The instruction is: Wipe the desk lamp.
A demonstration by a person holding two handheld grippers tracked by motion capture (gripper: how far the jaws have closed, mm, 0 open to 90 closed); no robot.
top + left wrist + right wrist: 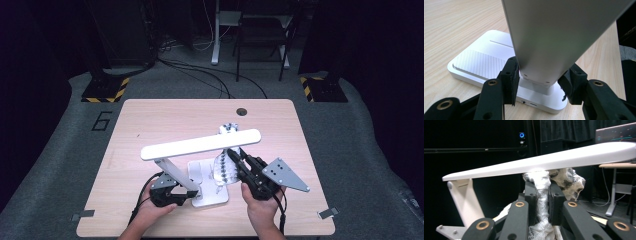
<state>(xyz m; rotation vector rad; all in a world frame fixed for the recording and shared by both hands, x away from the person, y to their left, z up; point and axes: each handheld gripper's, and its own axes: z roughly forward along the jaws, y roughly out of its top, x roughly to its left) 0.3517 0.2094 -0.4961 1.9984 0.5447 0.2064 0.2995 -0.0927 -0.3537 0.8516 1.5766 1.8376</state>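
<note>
Left tongs [537,82]: closed on the lower end of the white lamp arm [554,37], one black pad on each side of it, just above the joint where the arm meets the lamp base [474,62]. In the high view the left tongs [181,194] sit at the near left corner of that base, with a hand [152,212] behind them.

Right tongs [541,202]: clamped tight on a bunched white cloth [541,187], which stands up between the pads and spills out above and below them. In the high view the right tongs [232,157] point away from the person, beneath the lamp head, with the grey three-cornered plate [284,174] on top and to the right.

Cloth: its top touches the underside of the lamp head [549,161], directly above the right tongs. A looser, mottled part of it bulges just to the right of the pinched part. From above, the cloth [223,170] hangs down over the right side of the base.

Lamp head: a long flat white bar [200,144], running across in front of both tongs, with its left end hinged to the slanted arm [172,172] that the left tongs hold.

Lamp base: a flat white slab with a ribbed panel, lying on the wooden bench [150,115], just ahead of the left tongs and below the right ones.

Bench: pale wood, with a small round hole [242,111] near its far edge, well beyond both tongs.
</note>
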